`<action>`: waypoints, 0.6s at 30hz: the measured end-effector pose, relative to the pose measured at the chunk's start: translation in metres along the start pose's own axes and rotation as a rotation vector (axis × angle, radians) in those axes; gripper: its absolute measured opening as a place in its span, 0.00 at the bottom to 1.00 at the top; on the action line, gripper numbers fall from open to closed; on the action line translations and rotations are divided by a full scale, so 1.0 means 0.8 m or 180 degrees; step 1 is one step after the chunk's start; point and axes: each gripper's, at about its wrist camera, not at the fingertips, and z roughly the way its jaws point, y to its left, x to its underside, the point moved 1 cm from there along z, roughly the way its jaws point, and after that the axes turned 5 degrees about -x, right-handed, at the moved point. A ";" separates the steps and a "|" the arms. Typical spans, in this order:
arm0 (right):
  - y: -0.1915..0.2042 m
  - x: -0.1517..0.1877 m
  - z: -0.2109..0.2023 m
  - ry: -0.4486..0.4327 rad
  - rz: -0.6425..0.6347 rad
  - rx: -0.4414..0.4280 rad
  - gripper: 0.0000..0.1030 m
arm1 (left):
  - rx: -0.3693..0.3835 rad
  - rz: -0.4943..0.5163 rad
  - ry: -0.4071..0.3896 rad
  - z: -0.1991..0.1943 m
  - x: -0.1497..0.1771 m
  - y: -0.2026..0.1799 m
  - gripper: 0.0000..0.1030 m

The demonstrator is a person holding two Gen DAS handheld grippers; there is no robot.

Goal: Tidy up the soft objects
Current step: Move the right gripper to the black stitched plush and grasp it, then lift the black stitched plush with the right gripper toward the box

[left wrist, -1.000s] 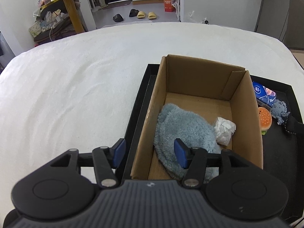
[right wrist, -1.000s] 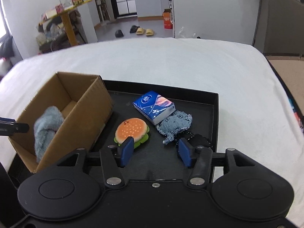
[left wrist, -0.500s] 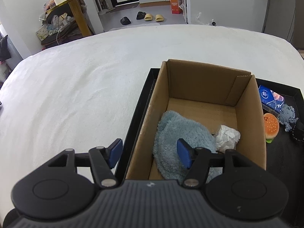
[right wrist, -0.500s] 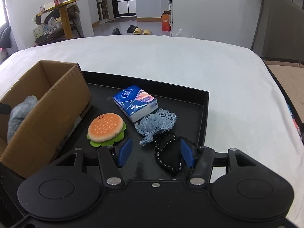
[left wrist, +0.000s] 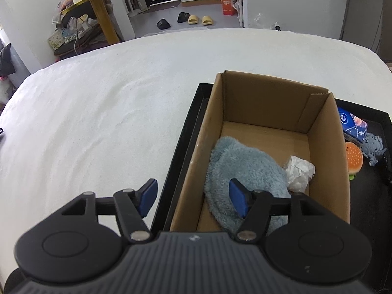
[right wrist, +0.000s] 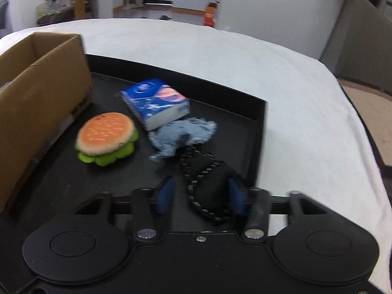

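Note:
A cardboard box (left wrist: pixel 328 152) stands on a black tray (left wrist: pixel 186 134) and holds a fluffy blue cloth (left wrist: pixel 242 166) and a crumpled white tissue (left wrist: pixel 300 170). My left gripper (left wrist: pixel 193 197) is open and empty above the box's near left wall. In the right wrist view a plush burger (right wrist: pixel 106 137), a blue tissue pack (right wrist: pixel 156 103), a denim scrap (right wrist: pixel 181 136) and a black pouch with white stitching (right wrist: pixel 210 191) lie on the tray (right wrist: pixel 232 112). My right gripper (right wrist: pixel 201 196) is open, its fingers either side of the black pouch.
The tray lies on a white bedspread (left wrist: pixel 98 110) that spreads wide to the left and behind. The box (right wrist: pixel 41 85) stands left of the burger. The tray's right rim (right wrist: pixel 262 142) is close to the right finger. A room with a table and slippers is behind.
My right gripper has moved forward and right, so the black pouch now sits between its fingers. The left gripper has drifted back slightly and stays open.

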 end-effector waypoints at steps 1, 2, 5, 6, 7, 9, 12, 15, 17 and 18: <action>-0.002 0.000 -0.002 0.0012 0.0029 -0.0028 0.26 | 0.0002 0.0009 0.0012 0.000 0.001 -0.001 0.61; -0.003 0.001 -0.005 0.0024 0.0052 -0.0031 0.23 | 0.0008 0.0004 0.0025 0.000 0.002 -0.001 0.61; 0.001 0.001 -0.013 0.0064 0.0040 0.0000 0.20 | 0.0043 -0.0014 0.0015 -0.003 0.005 0.000 0.61; 0.002 0.001 -0.016 0.0079 0.0061 -0.0004 0.20 | 0.0041 -0.0002 0.0010 -0.004 0.005 -0.001 0.61; 0.002 0.000 -0.019 0.0093 0.0102 -0.0010 0.19 | 0.0039 0.0005 0.0005 -0.005 0.006 -0.001 0.61; 0.002 -0.001 -0.027 0.0110 0.0190 -0.0041 0.19 | 0.0055 -0.0001 0.0014 -0.007 0.008 0.000 0.61; 0.004 -0.001 -0.037 0.0105 0.0231 -0.0036 0.19 | 0.0064 -0.0008 0.0019 -0.009 0.010 0.001 0.61; 0.007 -0.008 -0.050 0.0080 0.0295 -0.0044 0.19 | 0.0056 -0.0020 0.0026 -0.007 0.011 0.004 0.61; 0.013 -0.015 -0.059 0.0045 0.0319 -0.0066 0.19 | 0.0062 -0.0041 0.0021 -0.006 0.012 0.006 0.61; 0.015 -0.018 -0.063 0.0027 0.0327 -0.0075 0.19 | 0.0063 -0.0047 0.0016 -0.006 0.012 0.008 0.61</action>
